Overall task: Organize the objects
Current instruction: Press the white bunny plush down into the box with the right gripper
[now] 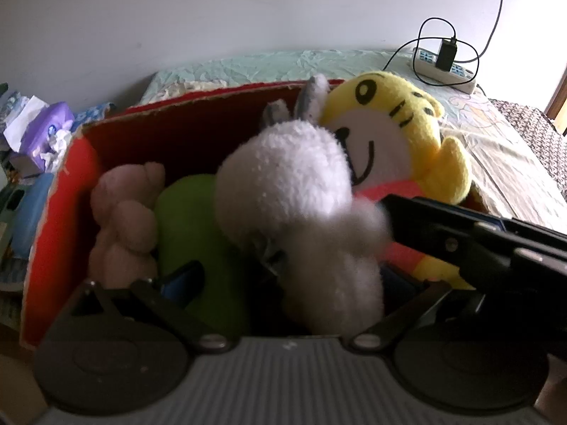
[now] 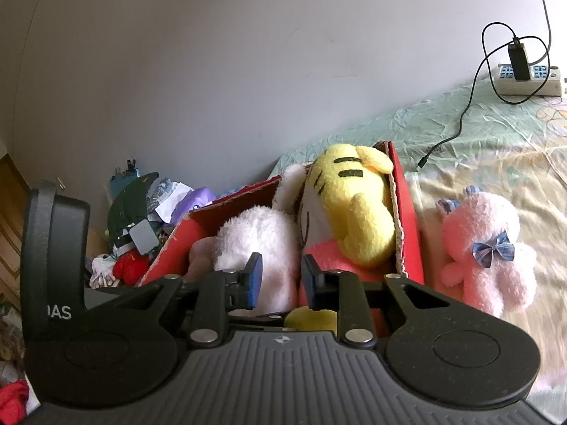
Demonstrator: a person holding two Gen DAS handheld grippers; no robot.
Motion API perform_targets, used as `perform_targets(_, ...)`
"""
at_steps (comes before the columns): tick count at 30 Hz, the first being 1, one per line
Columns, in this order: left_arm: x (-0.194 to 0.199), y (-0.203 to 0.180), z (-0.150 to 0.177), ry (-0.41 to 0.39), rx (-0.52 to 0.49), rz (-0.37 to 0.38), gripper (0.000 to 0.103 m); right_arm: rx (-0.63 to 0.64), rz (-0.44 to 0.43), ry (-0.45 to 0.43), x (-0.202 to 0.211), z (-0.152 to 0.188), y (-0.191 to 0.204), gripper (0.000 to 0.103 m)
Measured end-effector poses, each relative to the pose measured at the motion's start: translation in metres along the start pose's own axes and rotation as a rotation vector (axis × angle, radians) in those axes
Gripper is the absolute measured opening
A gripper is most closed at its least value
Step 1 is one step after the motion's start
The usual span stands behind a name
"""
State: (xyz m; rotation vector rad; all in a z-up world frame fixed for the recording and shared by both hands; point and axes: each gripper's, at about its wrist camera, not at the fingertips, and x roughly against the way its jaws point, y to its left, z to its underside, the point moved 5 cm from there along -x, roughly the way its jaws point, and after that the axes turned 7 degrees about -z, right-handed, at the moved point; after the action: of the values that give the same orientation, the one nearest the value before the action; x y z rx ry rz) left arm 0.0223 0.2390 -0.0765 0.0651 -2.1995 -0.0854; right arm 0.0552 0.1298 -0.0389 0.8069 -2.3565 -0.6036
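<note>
A red cardboard box [image 1: 60, 191] on the bed holds several plush toys: a white rabbit [image 1: 290, 191], a yellow tiger [image 1: 400, 124], a green toy [image 1: 191, 219] and a beige toy [image 1: 124, 212]. My left gripper [image 1: 283, 283] reaches into the box; its fingers are spread, with one blue pad [image 1: 180, 279] against the green toy and the other hidden behind the rabbit. My right gripper [image 2: 280, 279] hovers at the box's near edge [image 2: 411, 219], fingers apart, with the rabbit [image 2: 262, 244] and tiger [image 2: 358, 209] just beyond the tips. A pink bear [image 2: 485, 244] with a blue bow lies outside the box on the right.
A white power strip [image 2: 528, 81] with a black charger and cable lies at the bed's far right. Clutter, with a purple tissue pack [image 1: 46, 131] and a red item [image 2: 131, 265], is piled left of the box by the wall. The patterned bedsheet [image 2: 496, 148] spreads to the right.
</note>
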Motion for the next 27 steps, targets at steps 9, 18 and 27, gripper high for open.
perform_targets(9, 0.0031, 0.0000, 0.0044, -0.011, 0.033, -0.019, 0.102, 0.009, -0.004, 0.014, 0.0012, 0.0009, 0.0007, 0.025)
perform_targets(18, 0.0039, -0.0006, 0.0056, -0.029, 0.042, -0.017, 0.102, 0.020, -0.007, 0.001, 0.0013, 0.0021, 0.0008, 0.025)
perform_targets(27, 0.0046, -0.0011, 0.0066, -0.037, 0.051, -0.026, 0.103, 0.023, -0.008, -0.006, 0.0020, 0.0031, 0.0023, 0.024)
